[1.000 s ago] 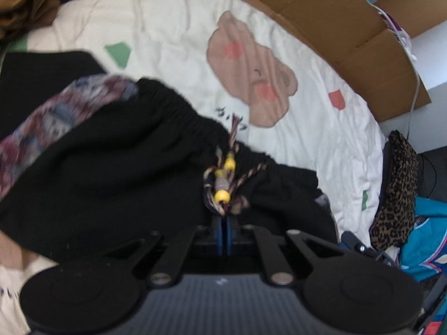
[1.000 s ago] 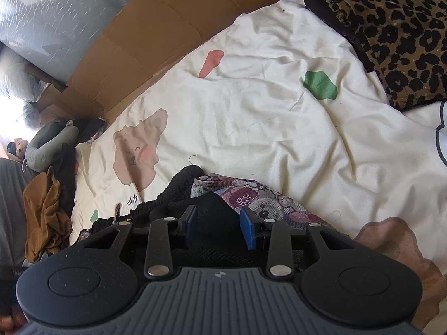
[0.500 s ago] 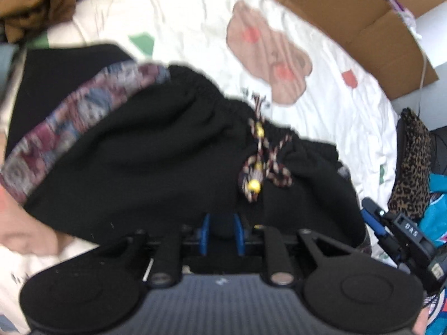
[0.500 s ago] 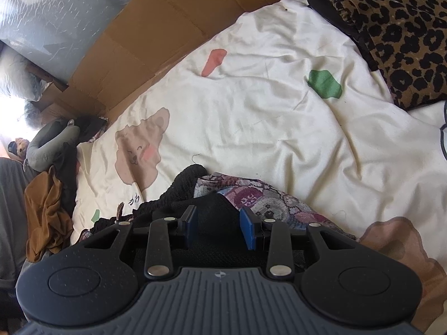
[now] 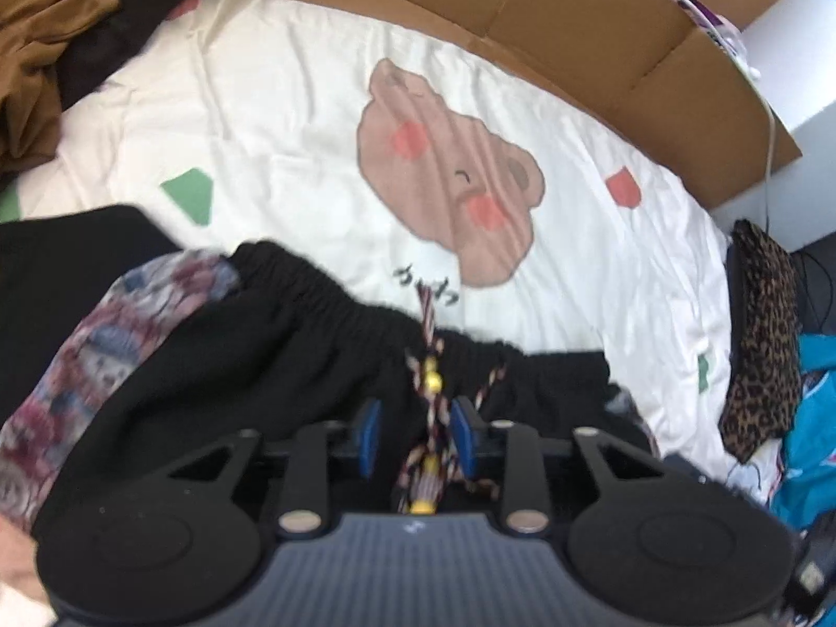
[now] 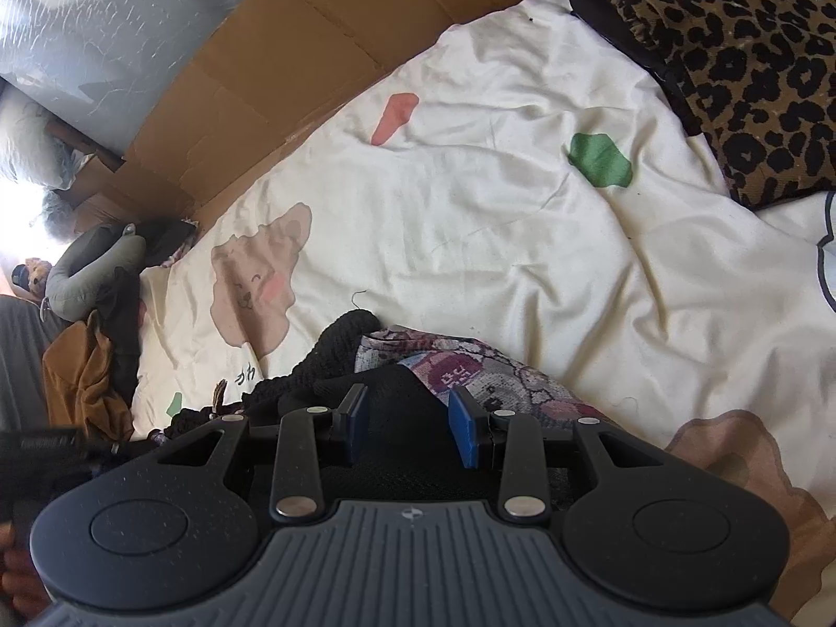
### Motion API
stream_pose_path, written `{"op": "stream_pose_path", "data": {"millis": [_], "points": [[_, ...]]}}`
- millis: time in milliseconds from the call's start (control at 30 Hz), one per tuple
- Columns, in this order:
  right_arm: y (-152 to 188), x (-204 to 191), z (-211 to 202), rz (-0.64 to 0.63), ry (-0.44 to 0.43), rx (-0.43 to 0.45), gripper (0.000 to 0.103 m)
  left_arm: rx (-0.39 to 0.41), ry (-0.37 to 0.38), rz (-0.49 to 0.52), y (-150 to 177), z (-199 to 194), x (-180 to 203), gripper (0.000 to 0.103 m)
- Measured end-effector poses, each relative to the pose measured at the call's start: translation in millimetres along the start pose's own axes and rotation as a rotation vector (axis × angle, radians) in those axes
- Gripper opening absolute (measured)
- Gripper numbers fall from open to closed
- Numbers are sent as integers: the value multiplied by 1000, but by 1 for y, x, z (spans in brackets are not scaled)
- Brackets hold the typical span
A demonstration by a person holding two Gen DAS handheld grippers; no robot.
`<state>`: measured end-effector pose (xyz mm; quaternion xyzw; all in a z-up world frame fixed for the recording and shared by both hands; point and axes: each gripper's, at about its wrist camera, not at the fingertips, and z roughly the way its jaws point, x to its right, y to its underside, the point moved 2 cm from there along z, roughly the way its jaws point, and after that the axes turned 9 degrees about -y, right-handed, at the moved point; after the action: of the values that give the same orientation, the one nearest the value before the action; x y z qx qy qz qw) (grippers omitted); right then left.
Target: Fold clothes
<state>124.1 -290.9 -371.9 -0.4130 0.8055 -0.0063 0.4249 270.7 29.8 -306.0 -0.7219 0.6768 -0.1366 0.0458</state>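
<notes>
Black knit shorts with a patterned side panel lie on the cream bear-print bedsheet, their braided drawstring passing untouched between the opening left gripper jaws, while the right gripper (jaws parted) straddles black fabric without visible clamping.

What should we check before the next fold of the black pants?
1. Left gripper letting go: ok, its jaws are opening, not pressing.
2. Drawstring out of the way: not ok, it hangs between those jaws.
3. Right gripper holding the black pants: cannot tell, black cloth sits between the pads.
4. Waistband flat: not ok, bunched.
5. Room on the bear blanket to fold: ok.
</notes>
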Motion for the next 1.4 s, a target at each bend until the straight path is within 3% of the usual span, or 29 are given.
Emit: {"op": "stream_pose_path", "data": {"millis": [33,100,333,633,733,800,867,1100,1400], "points": [[0,0,0,0,1,0,38,3,1,11,-5,4,3,38],[0,2,-1,1,4,1,38,18,10,49,-13,11,10,57],[-1,5,-3,27,-10,9,38,28,-58,120,-40,42,28,57],[-4,8,-5,29,-3,13,38,-60,-106,139,-57,81,34,57],[-3,7,-5,24,-4,13,38,-79,-110,122,-58,88,31,42],[-2,7,-4,24,-5,12,38,-97,-93,102,-58,91,28,15],[-2,6,-4,23,-4,12,38,-109,-74,85,-57,89,26,2],[0,4,-8,28,-8,21,38,-75,-21,103,-48,47,27,2],[0,-12,-17,18,-32,35,38,-86,59,96,-12,-12,29,2]]}}
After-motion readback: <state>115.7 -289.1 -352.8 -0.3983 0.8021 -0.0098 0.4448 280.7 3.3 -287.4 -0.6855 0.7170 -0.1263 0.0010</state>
